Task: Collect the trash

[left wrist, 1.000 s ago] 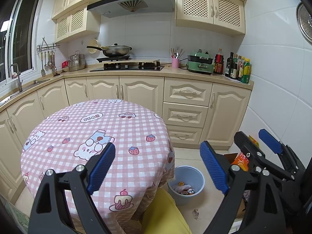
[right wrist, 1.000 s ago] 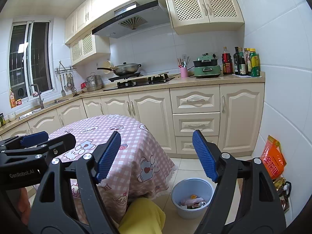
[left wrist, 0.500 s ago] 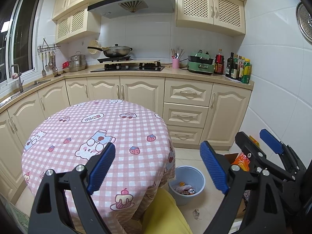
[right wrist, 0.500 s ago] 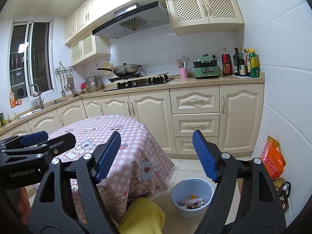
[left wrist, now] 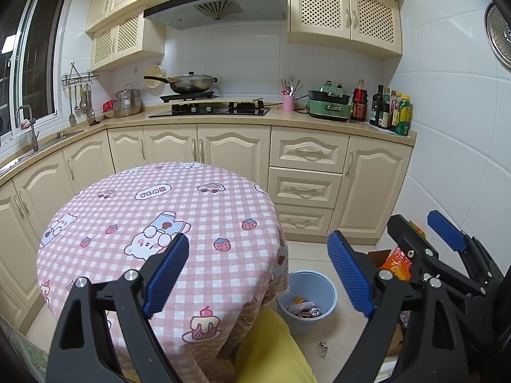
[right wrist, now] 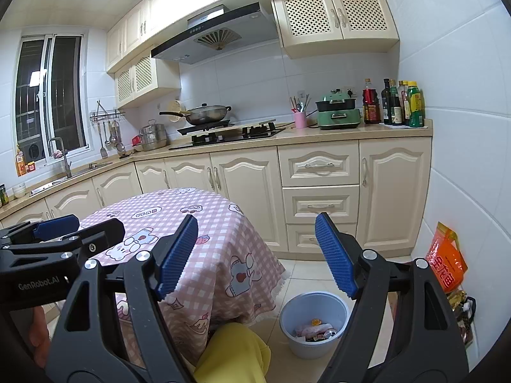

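A pale blue trash bin (left wrist: 306, 300) (right wrist: 313, 324) stands on the tiled floor beside the round table and holds wrappers and a crushed can. A small crumpled scrap (left wrist: 322, 348) lies on the floor in front of it. My left gripper (left wrist: 257, 269) hangs open over the table's near edge, nothing between its blue pads. My right gripper (right wrist: 255, 252) is open too and empty, held to the right of the left one; it shows at the right edge of the left wrist view (left wrist: 418, 233).
The round table (left wrist: 153, 210) wears a pink checked cloth with nothing on it. A yellow-clad knee (right wrist: 233, 351) pokes up below. An orange bag (right wrist: 445, 263) and other packets lean against the right wall. Cabinets, hob and bottles line the back.
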Tool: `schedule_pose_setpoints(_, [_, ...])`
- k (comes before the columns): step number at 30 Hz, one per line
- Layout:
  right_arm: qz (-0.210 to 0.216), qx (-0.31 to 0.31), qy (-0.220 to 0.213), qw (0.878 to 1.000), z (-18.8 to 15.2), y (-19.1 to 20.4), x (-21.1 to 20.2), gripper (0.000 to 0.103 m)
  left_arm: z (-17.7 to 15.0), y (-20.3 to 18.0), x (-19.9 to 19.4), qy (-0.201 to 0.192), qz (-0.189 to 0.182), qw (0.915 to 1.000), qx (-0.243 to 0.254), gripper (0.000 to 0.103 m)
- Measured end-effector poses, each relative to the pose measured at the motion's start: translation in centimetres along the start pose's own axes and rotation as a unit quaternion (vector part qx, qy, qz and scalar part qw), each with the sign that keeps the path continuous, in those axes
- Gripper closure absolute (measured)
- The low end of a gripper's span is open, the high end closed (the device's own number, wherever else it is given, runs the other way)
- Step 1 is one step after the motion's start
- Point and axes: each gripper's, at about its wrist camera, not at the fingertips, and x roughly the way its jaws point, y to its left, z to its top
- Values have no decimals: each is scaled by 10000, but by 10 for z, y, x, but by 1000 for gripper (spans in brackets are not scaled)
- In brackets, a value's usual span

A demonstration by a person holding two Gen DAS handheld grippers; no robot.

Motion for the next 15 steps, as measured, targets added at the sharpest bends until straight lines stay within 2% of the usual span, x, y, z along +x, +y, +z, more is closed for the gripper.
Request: schedule_pose_setpoints(15, [-24,-6,-8,10000,-1,1,-3,28,-1,2,-1,-5,-14,10000,-6,16])
